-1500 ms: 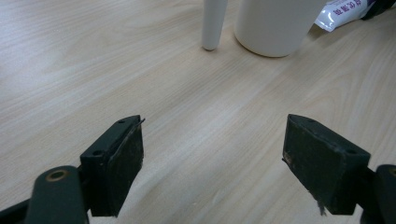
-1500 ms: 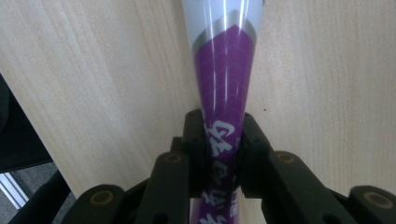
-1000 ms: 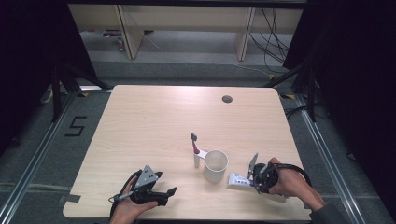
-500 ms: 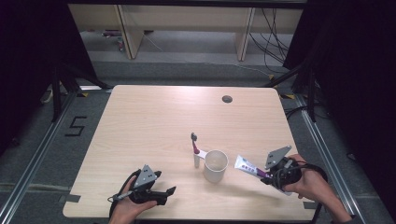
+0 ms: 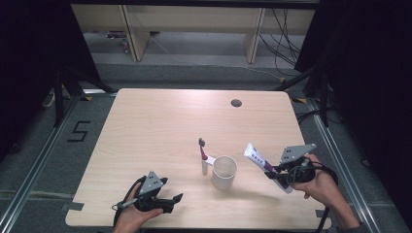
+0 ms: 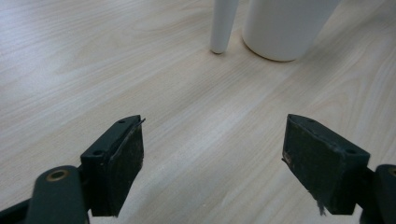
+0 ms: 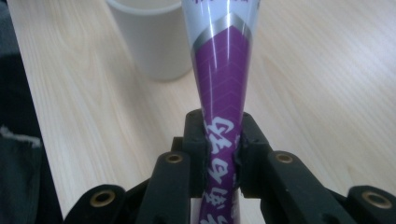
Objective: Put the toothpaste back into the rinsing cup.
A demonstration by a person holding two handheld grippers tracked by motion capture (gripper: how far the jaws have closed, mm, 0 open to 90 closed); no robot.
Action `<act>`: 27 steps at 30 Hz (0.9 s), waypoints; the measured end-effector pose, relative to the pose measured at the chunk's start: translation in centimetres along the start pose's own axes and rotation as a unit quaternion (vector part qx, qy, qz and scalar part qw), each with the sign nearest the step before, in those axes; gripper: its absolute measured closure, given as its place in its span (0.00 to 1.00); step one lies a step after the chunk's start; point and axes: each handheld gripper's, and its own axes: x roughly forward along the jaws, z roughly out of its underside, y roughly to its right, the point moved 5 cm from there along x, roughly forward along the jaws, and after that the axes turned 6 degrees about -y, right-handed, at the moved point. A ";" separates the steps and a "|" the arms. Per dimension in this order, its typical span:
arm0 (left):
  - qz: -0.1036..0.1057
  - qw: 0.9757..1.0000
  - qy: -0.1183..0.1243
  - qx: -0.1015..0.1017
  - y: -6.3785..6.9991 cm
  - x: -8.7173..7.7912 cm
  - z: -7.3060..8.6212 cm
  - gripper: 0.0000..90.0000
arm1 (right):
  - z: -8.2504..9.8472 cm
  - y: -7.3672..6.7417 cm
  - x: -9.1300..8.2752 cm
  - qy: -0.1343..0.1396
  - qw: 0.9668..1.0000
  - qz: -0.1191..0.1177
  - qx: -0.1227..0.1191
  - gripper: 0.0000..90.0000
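The right tool (image 5: 273, 171) is now holding the toothpaste tube (image 5: 257, 158) clamped and lifted off the table (image 5: 155, 121), slanting toward the cup (image 5: 224, 172) at its 3 o'clock, ready for dropping in. The left tool (image 5: 170, 201) is idling wide open at 7 o'clock.

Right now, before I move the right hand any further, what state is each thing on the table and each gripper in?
toothpaste tube: clamped in the right gripper, lifted off the table, tilted toward the cup.
right gripper: jaws shut on the tube.
left gripper: jaws open, nothing between them, low over the table.
cup: upright on the table, looks empty.
toothbrush: beside the cup, head up.
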 end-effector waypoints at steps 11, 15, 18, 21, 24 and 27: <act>0.000 1.000 0.002 0.000 -0.1 0.0 0.0 0.22 | -3.2 0.5 0.0 0.113 0.993 -0.001 0.032 0.86; -0.001 1.000 0.004 -0.003 0.0 0.0 0.0 0.22 | -4.4 0.4 0.0 0.148 0.988 0.001 0.039 0.86; -0.001 1.000 0.002 -0.001 0.0 0.0 -0.1 0.22 | -5.6 0.1 0.0 0.172 0.984 -0.010 0.040 0.86; 0.001 1.000 0.003 0.001 0.0 -0.1 -0.1 0.22 | -6.8 -0.3 0.2 0.192 0.980 -0.021 0.040 0.86; 0.000 1.000 0.005 -0.001 -0.1 -0.1 -0.1 0.22 | -7.7 -0.7 0.4 0.202 0.978 -0.034 0.044 0.86; 0.001 1.000 0.005 0.001 -0.1 0.0 -0.1 0.22 | -8.8 -1.2 0.8 0.221 0.974 -0.038 0.045 0.86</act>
